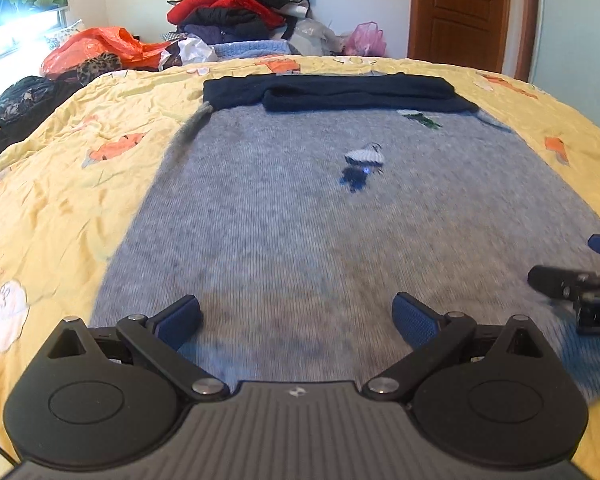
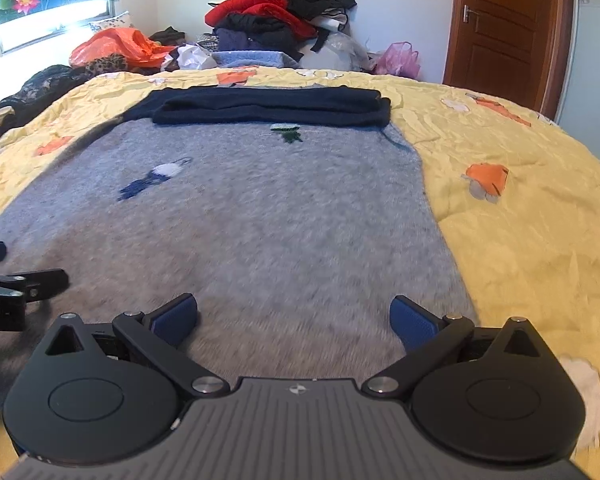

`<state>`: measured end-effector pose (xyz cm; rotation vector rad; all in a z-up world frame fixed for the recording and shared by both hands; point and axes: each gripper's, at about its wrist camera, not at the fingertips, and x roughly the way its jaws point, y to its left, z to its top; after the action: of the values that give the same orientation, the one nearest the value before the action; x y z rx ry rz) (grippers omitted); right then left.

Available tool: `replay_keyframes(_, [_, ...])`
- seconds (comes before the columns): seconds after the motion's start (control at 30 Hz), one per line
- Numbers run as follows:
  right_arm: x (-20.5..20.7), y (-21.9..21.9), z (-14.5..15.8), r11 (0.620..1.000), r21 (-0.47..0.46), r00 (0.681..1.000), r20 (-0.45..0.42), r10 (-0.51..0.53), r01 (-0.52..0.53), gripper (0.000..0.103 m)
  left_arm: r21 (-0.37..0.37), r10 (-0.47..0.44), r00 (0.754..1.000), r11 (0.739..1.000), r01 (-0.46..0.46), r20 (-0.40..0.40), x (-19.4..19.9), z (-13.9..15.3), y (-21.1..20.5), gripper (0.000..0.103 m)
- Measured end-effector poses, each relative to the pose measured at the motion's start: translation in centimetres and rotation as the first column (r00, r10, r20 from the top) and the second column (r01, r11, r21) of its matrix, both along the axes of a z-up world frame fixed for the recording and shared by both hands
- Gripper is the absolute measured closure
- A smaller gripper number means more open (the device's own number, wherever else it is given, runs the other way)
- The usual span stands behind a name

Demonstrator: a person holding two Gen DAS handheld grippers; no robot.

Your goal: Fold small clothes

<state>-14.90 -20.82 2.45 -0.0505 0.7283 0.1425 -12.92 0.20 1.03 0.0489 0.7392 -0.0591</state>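
Note:
A small grey knit sweater (image 1: 300,216) lies flat on the yellow quilt, with its navy sleeves (image 1: 340,94) folded across the far end. It also shows in the right wrist view (image 2: 260,220), navy sleeves (image 2: 272,108) at the far end. Small embroidered patches sit on the grey part. My left gripper (image 1: 296,320) is open and empty just above the near left part of the sweater. My right gripper (image 2: 294,320) is open and empty above the near right part. Each gripper shows at the edge of the other's view: the right one (image 1: 576,292), the left one (image 2: 16,288).
The yellow quilt (image 2: 520,200) with orange and white prints covers the bed. A tall pile of red and black clothes (image 1: 240,4), an orange bag (image 1: 100,46) and a pink bag (image 1: 364,38) stand beyond the far edge. A wooden door (image 1: 460,12) is at the back right.

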Motion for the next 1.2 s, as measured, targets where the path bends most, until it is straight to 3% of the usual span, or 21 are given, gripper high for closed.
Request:
replay_keyframes(0.17, [-1.1,0.1,-0.4,1.000,-0.008,1.000,0.022,0.012,-0.012,0.000,-0.011,0.006,1.000,1.000,-0.006,0.018,-0.8,-0.3,0.1,0.000])
replay_keyframes(0.3, [-1.0,0.1,-0.5,1.000,-0.006,1.000,0.025,0.012,-0.012,0.000,-0.016,0.002,0.996,1.000,0.000,0.092,-1.6,-1.0,0.2,0.000])
replay_keyframes(0.97, [-1.3,0.2,-0.5,1.000,-0.012,1.000,0.030,-0.002,0.002,0.000,-0.015,0.015,0.995,1.000,-0.014,0.096,-1.6,-0.9,0.2,0.000])
replay_keyframes(1.2, [-5.0,-0.9,-0.4,0.999,0.024,0.998,0.052,0.035,-0.036,0.000,-0.014,-0.010,0.995,1.000,0.012,0.100,-5.5,-0.6,1.4,0.000])
